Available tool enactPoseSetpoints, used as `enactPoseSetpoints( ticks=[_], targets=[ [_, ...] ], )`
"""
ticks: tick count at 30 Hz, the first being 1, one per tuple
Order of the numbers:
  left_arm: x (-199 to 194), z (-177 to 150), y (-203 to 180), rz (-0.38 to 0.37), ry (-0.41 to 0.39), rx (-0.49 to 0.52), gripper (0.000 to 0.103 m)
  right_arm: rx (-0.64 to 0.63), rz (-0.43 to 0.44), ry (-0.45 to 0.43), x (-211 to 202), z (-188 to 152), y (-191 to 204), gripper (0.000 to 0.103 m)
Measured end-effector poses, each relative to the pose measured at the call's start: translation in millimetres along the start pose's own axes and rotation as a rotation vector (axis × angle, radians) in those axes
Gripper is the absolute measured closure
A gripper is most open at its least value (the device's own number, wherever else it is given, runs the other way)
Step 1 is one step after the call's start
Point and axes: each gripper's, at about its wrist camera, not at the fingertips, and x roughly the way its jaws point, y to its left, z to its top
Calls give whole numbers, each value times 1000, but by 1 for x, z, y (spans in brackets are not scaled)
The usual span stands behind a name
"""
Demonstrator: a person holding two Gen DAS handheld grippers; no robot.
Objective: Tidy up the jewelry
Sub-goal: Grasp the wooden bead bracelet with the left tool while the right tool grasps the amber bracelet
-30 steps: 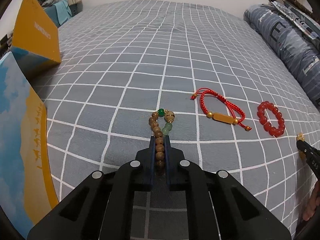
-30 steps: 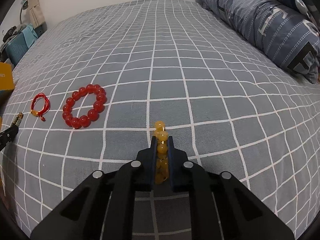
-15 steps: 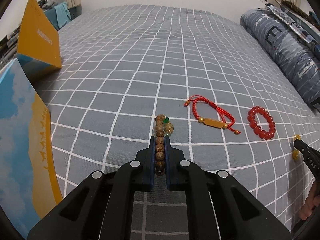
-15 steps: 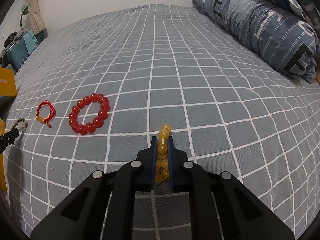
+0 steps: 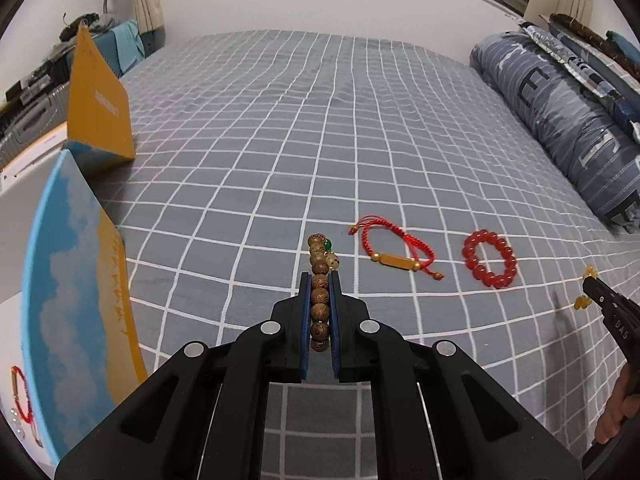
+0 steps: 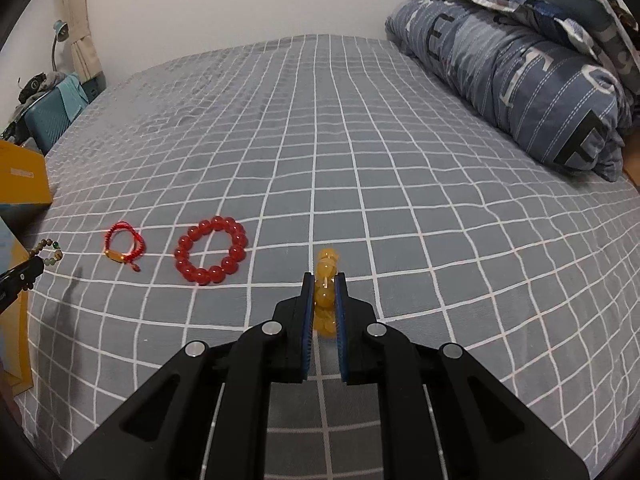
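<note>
A wide bed (image 5: 320, 128) with a grey sheet in white checks fills both views, mostly bare toward the far wall. A rolled blue quilt (image 6: 520, 80) lines its right side. On the left edge stands an open box (image 5: 80, 280), blue and yellow, its raised yellow lid (image 5: 98, 104) behind it.

Only the left wrist view looks inside the box: a red string bracelet (image 5: 20, 394) lies near its lower corner. It also shows fingers of a hand (image 5: 614, 412) at the right edge.

On the sheet, well apart from the box, lie a red cord bracelet (image 5: 394, 250) and, just right of it, a red bead bracelet (image 5: 490, 258).

The left gripper (image 5: 320, 280) is clamped on a wooden bead bracelet (image 5: 320, 292), whose loose end hangs above the sheet. The right gripper (image 6: 324, 280) is clamped on an amber bead bracelet (image 6: 325, 292), also lifted off the sheet.
</note>
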Motion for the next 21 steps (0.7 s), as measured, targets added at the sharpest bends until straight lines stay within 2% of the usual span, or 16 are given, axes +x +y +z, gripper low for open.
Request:
enactPoseSetpoints(
  ticks=[21],
  targets=[
    [-85, -5, -9, -17, -68, 19, 96, -14, 18, -60, -73, -1, 4, 94]
  ],
)
